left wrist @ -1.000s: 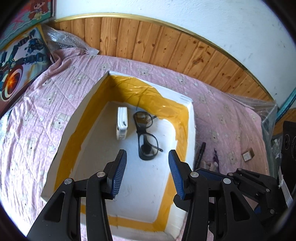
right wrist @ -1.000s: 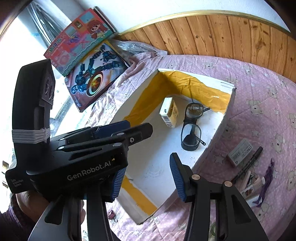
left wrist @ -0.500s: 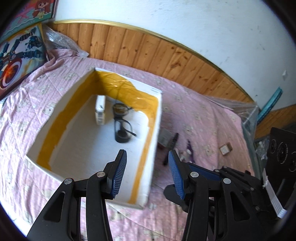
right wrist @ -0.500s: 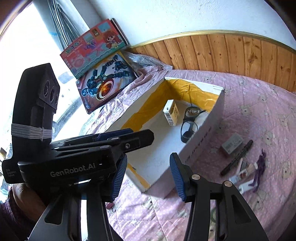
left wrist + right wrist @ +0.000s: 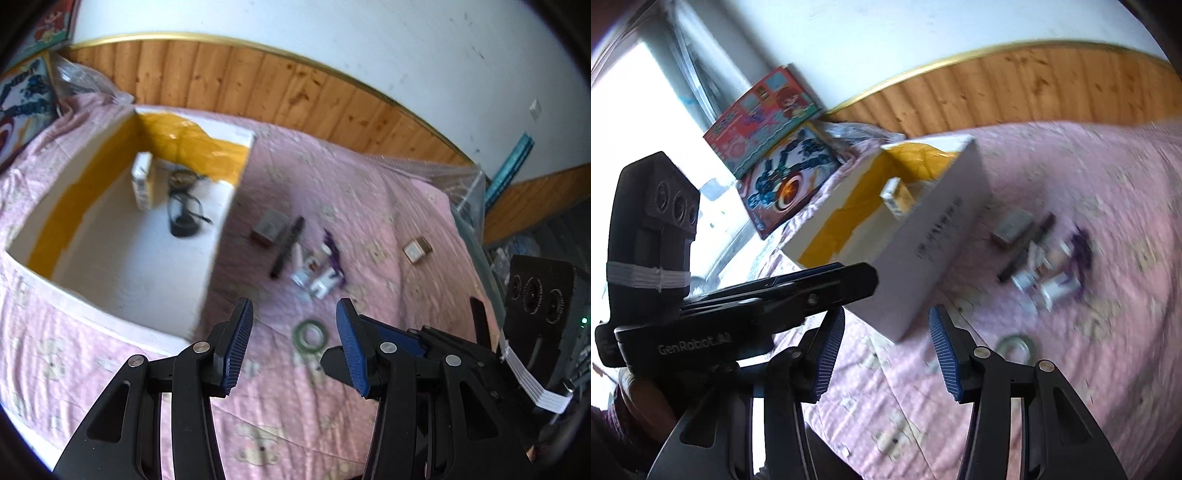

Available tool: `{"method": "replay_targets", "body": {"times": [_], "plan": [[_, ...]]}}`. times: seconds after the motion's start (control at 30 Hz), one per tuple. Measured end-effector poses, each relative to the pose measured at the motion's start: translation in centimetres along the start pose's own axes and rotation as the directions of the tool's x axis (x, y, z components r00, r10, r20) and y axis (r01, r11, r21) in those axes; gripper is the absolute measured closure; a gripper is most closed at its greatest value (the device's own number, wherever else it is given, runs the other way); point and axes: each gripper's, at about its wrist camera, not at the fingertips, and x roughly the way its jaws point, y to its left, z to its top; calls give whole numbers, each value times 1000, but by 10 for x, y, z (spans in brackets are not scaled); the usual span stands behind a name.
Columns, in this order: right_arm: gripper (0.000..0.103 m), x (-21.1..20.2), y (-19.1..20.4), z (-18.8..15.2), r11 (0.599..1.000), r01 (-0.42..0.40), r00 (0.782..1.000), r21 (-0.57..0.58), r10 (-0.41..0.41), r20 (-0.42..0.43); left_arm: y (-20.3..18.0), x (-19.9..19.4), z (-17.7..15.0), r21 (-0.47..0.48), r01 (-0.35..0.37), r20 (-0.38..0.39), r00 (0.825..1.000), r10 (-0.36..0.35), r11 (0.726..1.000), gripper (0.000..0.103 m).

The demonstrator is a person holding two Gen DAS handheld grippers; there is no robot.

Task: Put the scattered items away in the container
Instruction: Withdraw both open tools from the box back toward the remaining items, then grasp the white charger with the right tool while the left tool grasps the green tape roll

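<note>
Both hand-held grippers, left and right, are held wide apart and empty above the bed. The box already holds glasses; the clutter is lined up beside it, apparently for picking.

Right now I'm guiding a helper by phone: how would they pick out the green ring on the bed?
Start at the big white box with yellow tape inside, on the pink bedspread. Beside it lies a cluster of small things; nearer than that, alone, lies the green ring, just ahead of the open left tongs. It is the only round, hollow, green item.
</note>
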Motion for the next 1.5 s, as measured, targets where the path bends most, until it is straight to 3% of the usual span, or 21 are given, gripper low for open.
{"method": "replay_targets", "body": {"times": [0.47, 0.7, 0.9, 1.03, 1.33, 1.5], "plan": [[57, -6, -92, -51, 968, 150, 988, 201, -143, -51, -35, 86, -33, 43, 44, -168, 985, -36, 998, 53], [58, 4, -128, -48, 946, 181, 983, 267, -169, -70, -35, 124, -42, 89, -1, -220, 975, 20, 996, 52], [57, 25, -147, -23, 940, 180, 983, 290, -166, -73, -42, 146, -47, 196, -86, -185, 975, 123, 977, 52], [57, 54, -156, -6, 939, 202, 978, 279, -179, -105, -37, 163, -51, 207, -95, -199, 970, 137, 974, 52], [56, 102, -165, 19, 928, 258, 964, 268, -230, -134, -33, 172, -49, 216, -49, -132, 988, 78, 975, 51], [61, 110, -162, 30, 939, 291, 952, 184, -265, -154, -32, 175, -48, 239, -17, -106, 993, 43, 971, 53]]}}
